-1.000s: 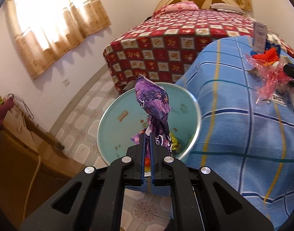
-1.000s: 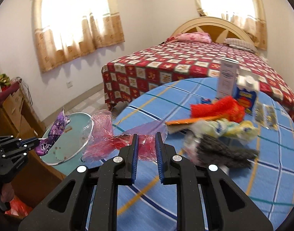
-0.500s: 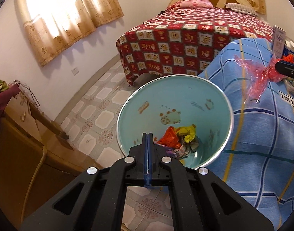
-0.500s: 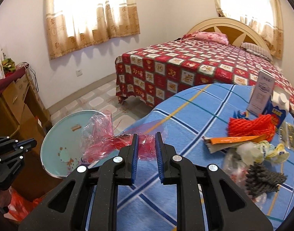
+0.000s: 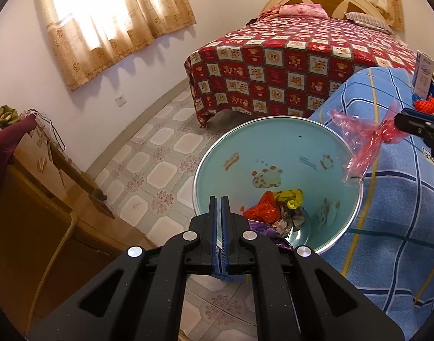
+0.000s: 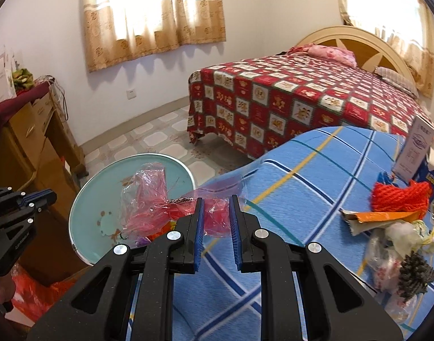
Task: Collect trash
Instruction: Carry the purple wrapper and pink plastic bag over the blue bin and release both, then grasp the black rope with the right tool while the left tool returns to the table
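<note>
A light blue bin point(image 5: 276, 153) stands on the floor beside the blue-checked table; it shows in the right wrist view point(image 6: 103, 199) too. Red, yellow and purple wrappers point(image 5: 273, 210) lie in its bottom. My left gripper point(image 5: 219, 201) is shut and empty over the bin's near rim. My right gripper point(image 6: 215, 201) is shut on a crumpled pink plastic bag point(image 6: 160, 204), which it holds over the table edge next to the bin; the bag point(image 5: 367, 139) hangs by the bin's right rim in the left wrist view.
More trash lies on the table point(image 6: 302, 176): a red mesh point(image 6: 398, 199), an orange wrapper point(image 6: 381, 217), a clear bag, a dark scrubber point(image 6: 415, 272), a carton point(image 6: 415, 147). A bed point(image 6: 288, 96) stands behind, a wooden cabinet point(image 6: 26, 142) at left.
My left gripper has let the purple wrapper fall into the bin and is shut and empty. My right gripper has carried the pink bag leftward towards the bin.
</note>
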`<state>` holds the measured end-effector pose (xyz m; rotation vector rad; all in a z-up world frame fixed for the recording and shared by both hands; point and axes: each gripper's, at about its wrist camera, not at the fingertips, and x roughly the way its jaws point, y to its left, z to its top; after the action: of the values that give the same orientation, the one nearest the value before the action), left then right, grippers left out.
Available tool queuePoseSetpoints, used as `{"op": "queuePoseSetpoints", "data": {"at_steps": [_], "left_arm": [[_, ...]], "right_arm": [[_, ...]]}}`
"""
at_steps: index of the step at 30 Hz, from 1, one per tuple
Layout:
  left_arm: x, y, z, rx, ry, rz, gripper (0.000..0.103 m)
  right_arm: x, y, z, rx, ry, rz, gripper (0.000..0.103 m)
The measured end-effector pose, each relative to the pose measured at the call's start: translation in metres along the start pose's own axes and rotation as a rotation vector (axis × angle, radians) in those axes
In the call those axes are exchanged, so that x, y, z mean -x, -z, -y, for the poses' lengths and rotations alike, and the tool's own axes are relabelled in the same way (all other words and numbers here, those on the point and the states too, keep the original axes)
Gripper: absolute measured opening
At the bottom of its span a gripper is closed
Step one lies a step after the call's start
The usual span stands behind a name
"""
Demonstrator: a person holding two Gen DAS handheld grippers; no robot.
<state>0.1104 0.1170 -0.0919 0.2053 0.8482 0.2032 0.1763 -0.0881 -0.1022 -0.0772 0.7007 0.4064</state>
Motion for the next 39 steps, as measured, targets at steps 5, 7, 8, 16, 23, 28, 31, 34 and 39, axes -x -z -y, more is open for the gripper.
{"op": "queuePoseSetpoints", "data": {"at_steps": [5, 7, 8, 16, 23, 28, 31, 34, 39], "left_arm": [[0.002, -0.001, -0.007, 0.022, -0.022, 0.016, 0.051], [0.001, -0.001, -0.009, 0.026, -0.019, 0.011, 0.051], [0.000, -0.001, -0.010, 0.029, -0.020, 0.009, 0.051], [-0.004, 0.000, -0.012, 0.043, -0.012, -0.006, 0.057], [-0.006, 0.002, -0.007, 0.040, -0.001, -0.018, 0.064], [-0.006, 0.003, -0.002, 0.030, 0.001, -0.019, 0.067], [-0.005, 0.003, 0.000, 0.028, 0.006, -0.021, 0.070], [-0.003, 0.002, 0.003, 0.025, 0.005, -0.015, 0.076], [-0.003, 0.005, 0.010, 0.013, 0.016, -0.020, 0.077]], "right_arm": [[-0.008, -0.004, -0.012, 0.019, -0.029, -0.007, 0.019], [-0.011, -0.005, -0.015, 0.024, -0.044, -0.007, 0.021], [-0.012, -0.005, -0.017, 0.028, -0.058, -0.009, 0.024], [-0.013, -0.003, -0.019, 0.012, -0.084, 0.000, 0.058], [0.002, 0.002, -0.001, -0.038, -0.057, 0.021, 0.064], [0.015, 0.006, 0.011, -0.058, -0.040, 0.037, 0.067], [0.019, 0.008, 0.013, -0.060, -0.036, 0.040, 0.068], [0.024, 0.010, 0.015, -0.058, -0.030, 0.044, 0.068], [0.030, 0.016, 0.018, -0.057, -0.004, 0.047, 0.069]]}}
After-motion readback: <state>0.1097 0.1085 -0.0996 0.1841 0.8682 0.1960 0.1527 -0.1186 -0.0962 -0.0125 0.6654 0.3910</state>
